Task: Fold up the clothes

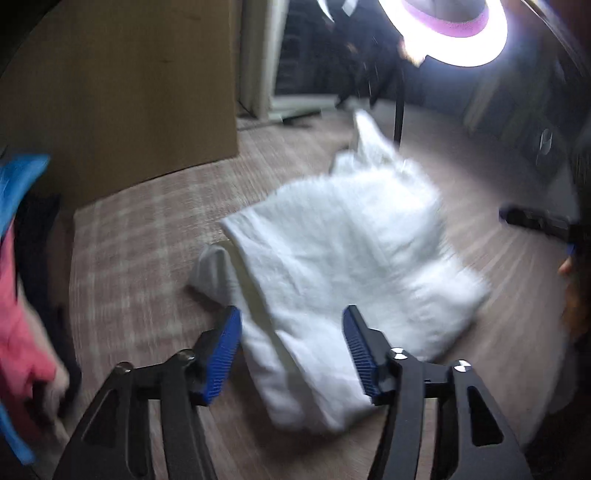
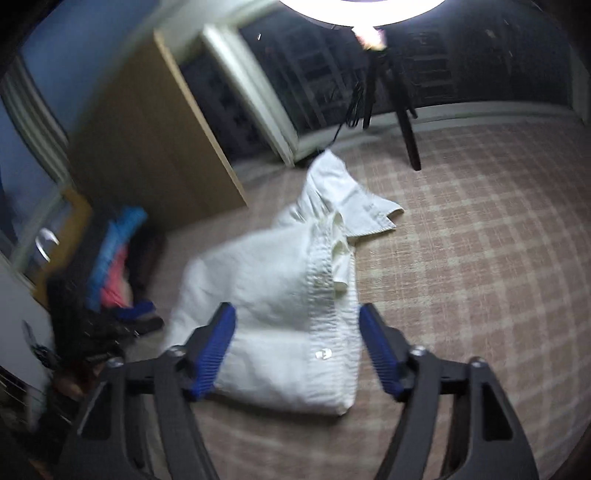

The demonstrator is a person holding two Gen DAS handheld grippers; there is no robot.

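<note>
A white shirt (image 1: 343, 258) lies partly folded on the checked carpet, its body doubled into a thick pad, with the collar and a sleeve (image 2: 354, 199) trailing off at the far end. My left gripper (image 1: 291, 314) hovers over the near edge of the shirt, jaws open, and its blue pads (image 1: 221, 354) hold nothing. My right gripper (image 2: 295, 310) hangs over the folded body (image 2: 266, 295), also open and empty. The button placket (image 2: 317, 280) runs between its fingers below. Both views are blurred.
A pile of pink, blue and dark clothes (image 2: 114, 266) lies at the left beside a wooden cabinet (image 2: 155, 147). A bright ring lamp (image 1: 443, 29) stands on a dark stand (image 2: 406, 129) beyond the shirt. Checked carpet (image 2: 480, 258) stretches to the right.
</note>
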